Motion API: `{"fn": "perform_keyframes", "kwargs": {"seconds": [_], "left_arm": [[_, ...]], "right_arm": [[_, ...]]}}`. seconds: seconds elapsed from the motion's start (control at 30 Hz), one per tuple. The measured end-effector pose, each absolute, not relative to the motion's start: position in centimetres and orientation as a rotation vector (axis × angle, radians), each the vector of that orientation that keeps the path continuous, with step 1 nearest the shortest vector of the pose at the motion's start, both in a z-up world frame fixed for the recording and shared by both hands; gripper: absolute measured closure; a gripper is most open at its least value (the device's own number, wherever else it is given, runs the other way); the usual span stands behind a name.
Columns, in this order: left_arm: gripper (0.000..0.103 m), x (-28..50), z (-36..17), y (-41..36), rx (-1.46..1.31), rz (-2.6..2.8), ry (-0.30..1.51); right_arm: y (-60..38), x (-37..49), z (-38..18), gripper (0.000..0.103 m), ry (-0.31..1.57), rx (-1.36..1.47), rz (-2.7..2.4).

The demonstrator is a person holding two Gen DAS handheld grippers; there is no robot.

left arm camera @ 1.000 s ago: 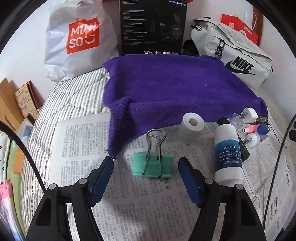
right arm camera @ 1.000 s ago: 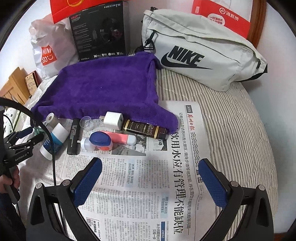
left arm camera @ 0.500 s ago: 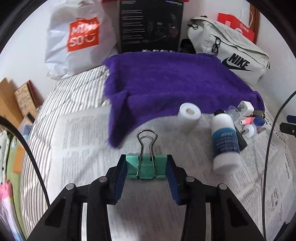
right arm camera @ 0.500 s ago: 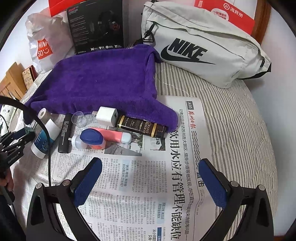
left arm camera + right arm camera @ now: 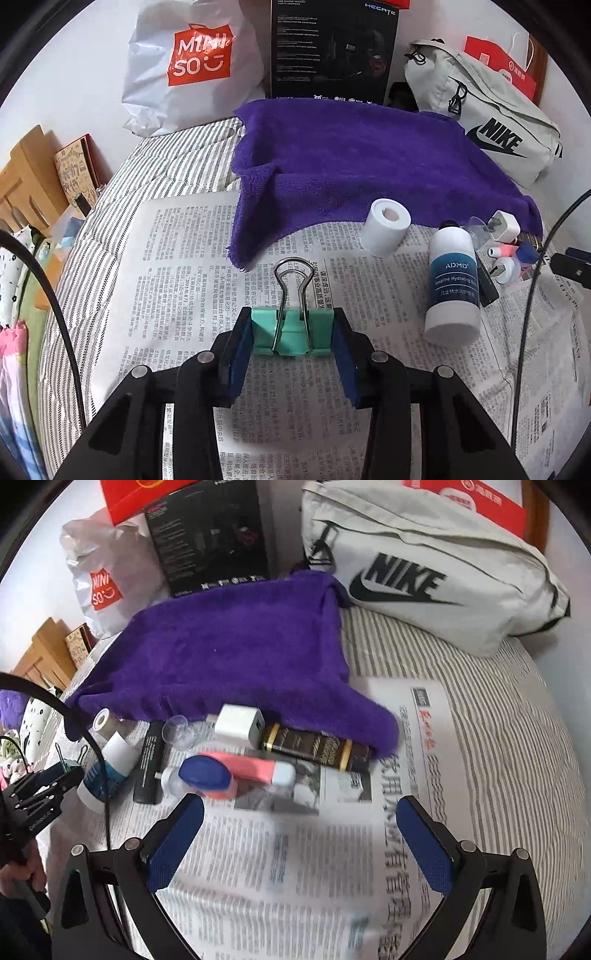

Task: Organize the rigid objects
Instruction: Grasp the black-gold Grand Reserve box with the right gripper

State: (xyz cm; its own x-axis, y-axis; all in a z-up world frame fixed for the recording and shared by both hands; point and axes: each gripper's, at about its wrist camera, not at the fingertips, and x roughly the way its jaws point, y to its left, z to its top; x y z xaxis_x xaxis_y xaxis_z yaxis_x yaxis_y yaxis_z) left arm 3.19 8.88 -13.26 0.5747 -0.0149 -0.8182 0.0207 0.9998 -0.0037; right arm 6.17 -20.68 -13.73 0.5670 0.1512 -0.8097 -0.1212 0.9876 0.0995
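The left tongs (image 5: 291, 334), wide a second ago, now clamp the green clip (image 5: 291, 332) between their pads, ready for lifting; the right tongs (image 5: 299, 834) hang wide and empty.

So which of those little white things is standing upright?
The roll of tape, hole facing up beside the purple towel. The lotion bottle lies on its side.
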Motion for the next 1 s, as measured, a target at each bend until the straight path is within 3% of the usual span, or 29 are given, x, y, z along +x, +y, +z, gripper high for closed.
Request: {"fn": "perform_keyframes", "kwargs": {"seconds": [0.17,0.47,0.77,1.0], "left_arm": [[0.064,3.1,-13.3,8.7,0.012,-0.013,0.955],[0.064,3.2,-13.2,8.8,0.017,-0.023,0.968],[0.064,3.2,-13.2,8.8,0.023,-0.028,0.968],[0.064,3.1,-13.3,8.8,0.026,-0.035,0.966]], "right_arm": [[-21.3,7.3,-13.9,0.008,0.912,-0.046,0.106],[-22.7,10.4,-15.0,0.009,0.909,-0.055,0.138],[-22.3,9.8,-16.0,0.041,0.935,-0.029,0.251],[-21.4,8.2,-16.0,0.043,0.965,-0.077,0.309]]}}
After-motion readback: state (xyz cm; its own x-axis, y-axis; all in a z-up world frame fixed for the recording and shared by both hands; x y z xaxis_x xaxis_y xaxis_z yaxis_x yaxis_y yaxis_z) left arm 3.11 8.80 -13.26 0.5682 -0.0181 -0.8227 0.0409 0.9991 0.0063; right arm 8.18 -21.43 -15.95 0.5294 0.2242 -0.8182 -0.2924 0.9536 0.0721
